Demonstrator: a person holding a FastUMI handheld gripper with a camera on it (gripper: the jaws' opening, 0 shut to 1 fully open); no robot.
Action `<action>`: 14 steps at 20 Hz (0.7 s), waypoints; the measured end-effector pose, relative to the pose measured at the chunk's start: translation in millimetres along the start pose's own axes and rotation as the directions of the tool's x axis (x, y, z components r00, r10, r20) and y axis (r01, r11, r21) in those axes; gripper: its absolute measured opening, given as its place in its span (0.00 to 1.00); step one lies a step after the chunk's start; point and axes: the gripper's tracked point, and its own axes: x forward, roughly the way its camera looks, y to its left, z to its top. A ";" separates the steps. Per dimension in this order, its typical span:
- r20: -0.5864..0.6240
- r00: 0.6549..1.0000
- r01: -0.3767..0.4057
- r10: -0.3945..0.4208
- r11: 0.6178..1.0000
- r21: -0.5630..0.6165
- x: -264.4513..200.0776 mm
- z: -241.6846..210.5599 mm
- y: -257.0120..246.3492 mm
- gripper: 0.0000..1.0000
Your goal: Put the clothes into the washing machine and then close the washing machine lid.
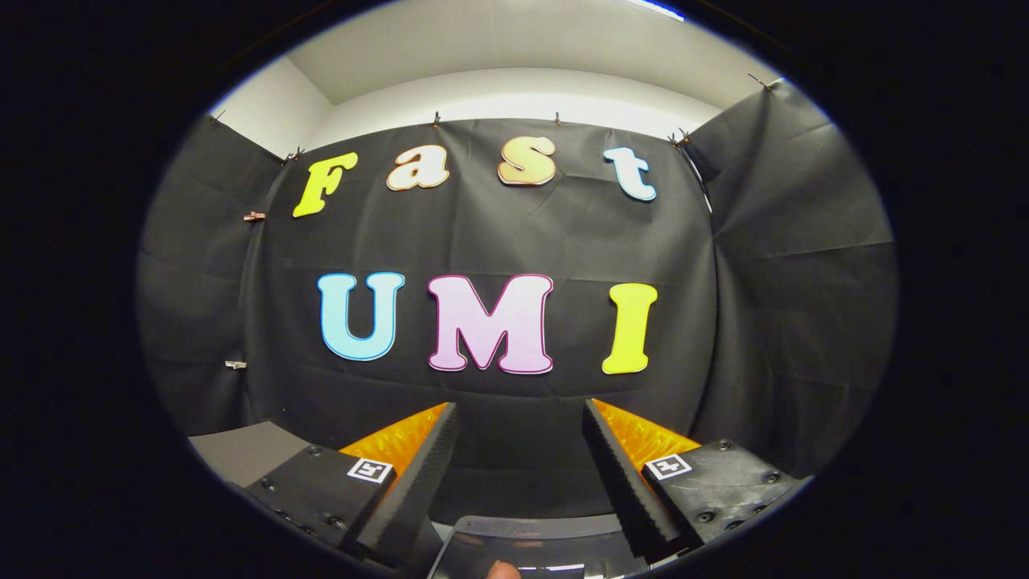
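Gripper raised and level, fingers spread apart, nothing held between them.

Aimed straight at the far booth wall of black cloth; side cloth panels left and right, pale ceiling above. Low and near, between the finger bases, a dark glossy curved panel, possibly the washing machine lid, though too little visible to be sure. Grey flat surface at near left, beside the left finger. Clothes not made out.
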 end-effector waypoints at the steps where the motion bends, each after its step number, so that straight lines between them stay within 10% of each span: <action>1: -0.003 1.000 -0.005 0.005 1.000 0.000 -0.1 -0.6 2.3 0.98; 14: -0.002 1.000 0.012 -0.012 1.000 0.018 -10.0 3.0 8.9 0.98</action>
